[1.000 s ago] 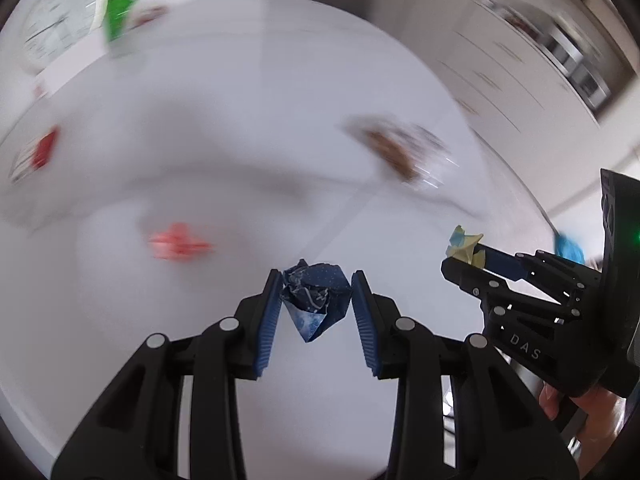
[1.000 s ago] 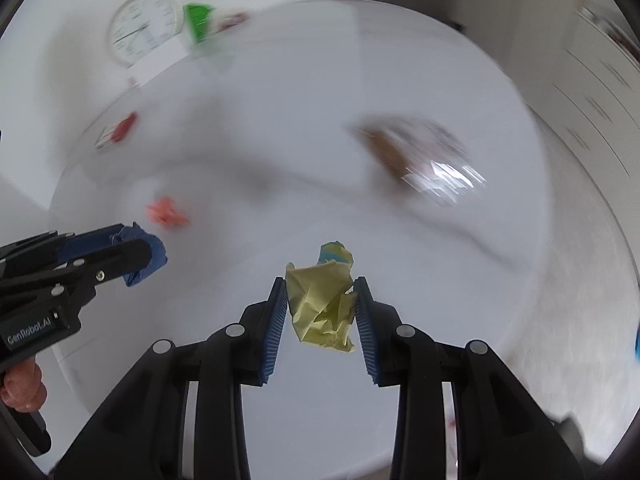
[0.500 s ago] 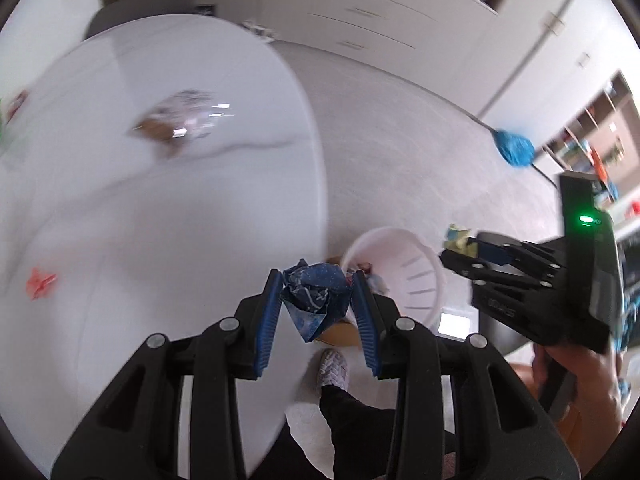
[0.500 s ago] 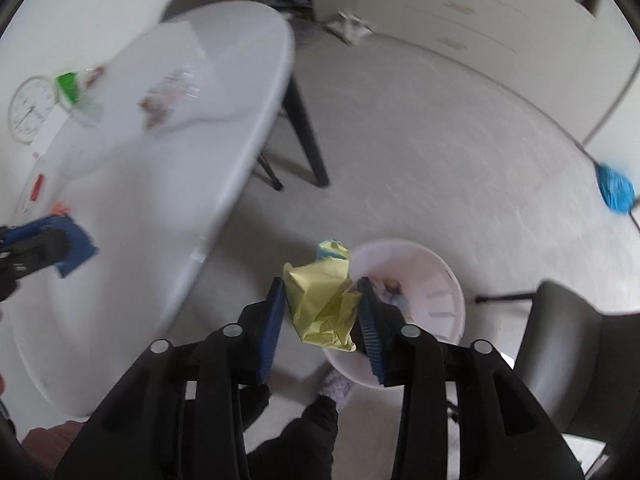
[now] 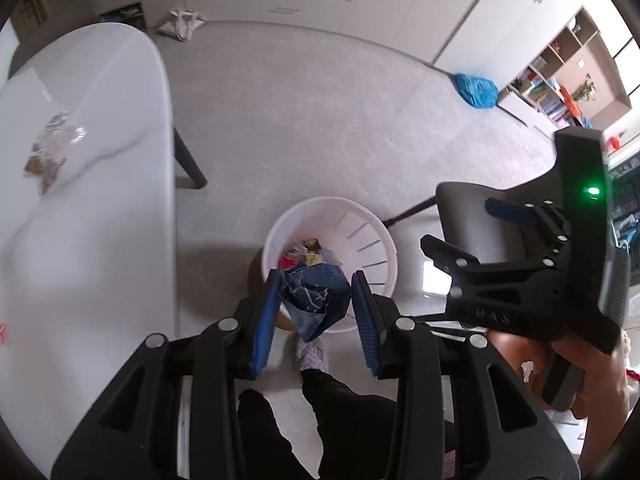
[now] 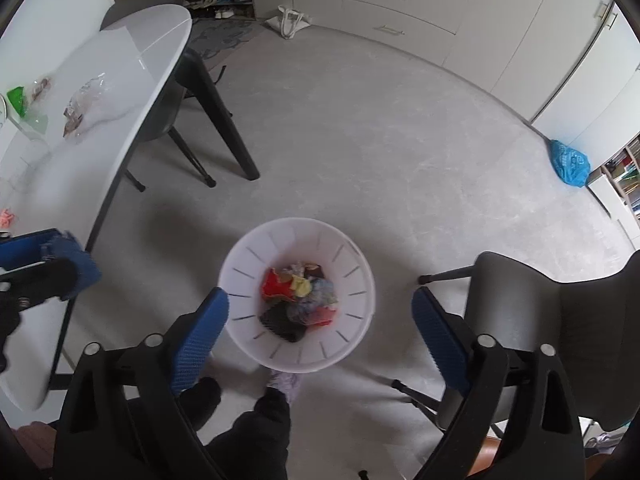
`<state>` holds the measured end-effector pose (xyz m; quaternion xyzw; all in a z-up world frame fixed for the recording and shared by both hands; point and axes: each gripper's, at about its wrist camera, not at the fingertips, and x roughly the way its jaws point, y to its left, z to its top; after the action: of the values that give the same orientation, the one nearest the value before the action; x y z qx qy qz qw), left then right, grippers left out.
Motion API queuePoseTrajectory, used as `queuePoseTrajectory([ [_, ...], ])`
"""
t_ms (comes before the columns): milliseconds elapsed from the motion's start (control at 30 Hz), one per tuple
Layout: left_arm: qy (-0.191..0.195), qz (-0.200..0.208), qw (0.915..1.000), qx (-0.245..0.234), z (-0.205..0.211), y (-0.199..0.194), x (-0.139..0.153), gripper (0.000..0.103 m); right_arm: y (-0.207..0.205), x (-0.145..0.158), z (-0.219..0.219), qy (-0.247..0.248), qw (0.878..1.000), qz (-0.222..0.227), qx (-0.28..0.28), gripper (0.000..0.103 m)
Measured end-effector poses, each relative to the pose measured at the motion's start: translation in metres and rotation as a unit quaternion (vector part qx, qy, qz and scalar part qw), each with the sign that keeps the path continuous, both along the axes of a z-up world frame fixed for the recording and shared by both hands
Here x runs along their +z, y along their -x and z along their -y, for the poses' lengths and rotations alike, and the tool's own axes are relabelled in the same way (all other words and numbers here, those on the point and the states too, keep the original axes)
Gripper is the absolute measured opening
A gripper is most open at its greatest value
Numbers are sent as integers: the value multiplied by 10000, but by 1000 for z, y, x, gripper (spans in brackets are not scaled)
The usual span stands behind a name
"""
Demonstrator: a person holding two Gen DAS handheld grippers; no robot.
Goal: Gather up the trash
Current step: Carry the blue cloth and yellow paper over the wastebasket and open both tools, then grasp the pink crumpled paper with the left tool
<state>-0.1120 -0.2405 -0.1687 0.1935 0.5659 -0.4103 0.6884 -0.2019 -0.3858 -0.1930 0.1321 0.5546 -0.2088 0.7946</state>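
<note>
Grey floor (image 6: 360,140) fills most of both views, bounded by white cabinet fronts along the far wall. On it stands a white slotted bin (image 6: 352,280) holding a mixed heap of trash (image 6: 300,300): red, yellow, pale blue and black pieces; individual items cannot be identified. The left gripper (image 5: 316,300) is clamped on a crumpled dark blue wrapper (image 5: 316,296), held above the near rim of the bin (image 5: 372,240); the wrapper hides part of the bin's contents in the left wrist view. The right gripper (image 6: 320,332) has its fingers spread wide apart and holds nothing; it is positioned above the bin, with the bin visible between the blue pads (image 6: 200,336). A white desk (image 6: 120,80) stands to the left, cut off by the frame edge. On it lie a clear crumpled wrapper (image 6: 84,100), a green item (image 6: 17,98) and an orange-pink scrap (image 6: 6,218) at the edge, all too small to identify. A dark chair (image 6: 560,320) stands beside the bin on the right. A blue bag (image 6: 568,164) lies near the far cabinets.
</note>
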Motion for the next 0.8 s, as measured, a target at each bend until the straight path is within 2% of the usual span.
queuePoseTrajectory([
  [67, -46, -33, 10000, -13, 10, 3, -4, 64, 7, 3, 6, -74, 9999, 79, -84, 98],
  [233, -6, 17, 10000, -35, 25, 15, -1, 92, 24, 8, 21, -106, 9994, 141, -307, 98],
  [500, 47, 97, 9999, 29, 26, 23, 9, 94, 35, 9, 32, -308, 9979, 231, -516, 98],
  [800, 58, 163, 9994, 293, 4, 13, 17, 94, 23, 12, 17, -310, 9987, 238, -313, 99],
])
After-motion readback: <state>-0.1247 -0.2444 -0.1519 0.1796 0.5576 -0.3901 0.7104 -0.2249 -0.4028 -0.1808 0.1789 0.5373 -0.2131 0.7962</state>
